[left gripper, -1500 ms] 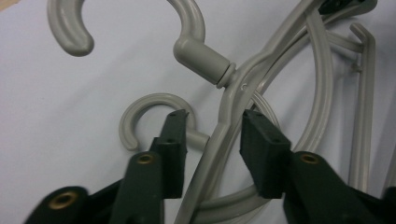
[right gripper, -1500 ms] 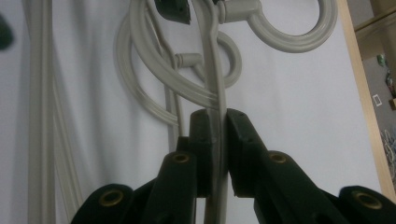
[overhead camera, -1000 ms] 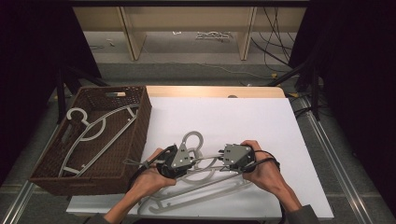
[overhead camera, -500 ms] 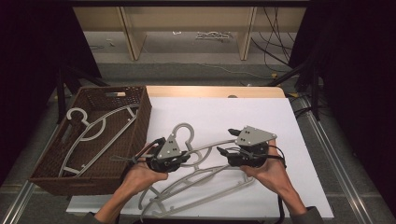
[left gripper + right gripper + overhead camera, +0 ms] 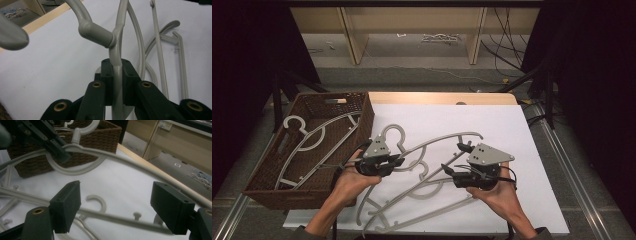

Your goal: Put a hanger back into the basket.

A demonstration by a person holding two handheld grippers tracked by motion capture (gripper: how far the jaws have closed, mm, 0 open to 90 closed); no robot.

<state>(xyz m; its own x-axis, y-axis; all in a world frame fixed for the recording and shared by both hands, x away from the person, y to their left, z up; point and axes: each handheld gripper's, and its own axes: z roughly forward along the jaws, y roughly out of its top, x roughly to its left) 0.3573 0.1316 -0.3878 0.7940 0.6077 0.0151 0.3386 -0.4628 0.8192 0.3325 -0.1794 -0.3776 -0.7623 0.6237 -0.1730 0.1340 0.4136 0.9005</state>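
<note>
My left gripper [image 5: 398, 161] [image 5: 117, 67] is shut on a grey plastic hanger [image 5: 432, 142] [image 5: 95, 31], gripping it just below the hook's neck. The hanger is lifted off the white sheet [image 5: 512, 130], hook toward the basket. My right gripper [image 5: 455, 160] [image 5: 118, 207] is open, its jaws having just been opening. A thin hanger bar [image 5: 112, 218] crosses the gap between its pads, which do not press on it. In the right gripper view the left gripper [image 5: 60, 155] holds the hanger [image 5: 82, 148] at upper left.
Other grey hangers [image 5: 412, 200] lie piled on the sheet under both hands. A brown wicker basket [image 5: 362, 120] stands at the left with a hanger [image 5: 307, 140] in it. Wooden shelving and cables stand beyond the table's far edge.
The right gripper's jaws have opened and let go of the hanger. The two hands have drawn apart, and the left one has raised the hanger, hook toward the basket.
</note>
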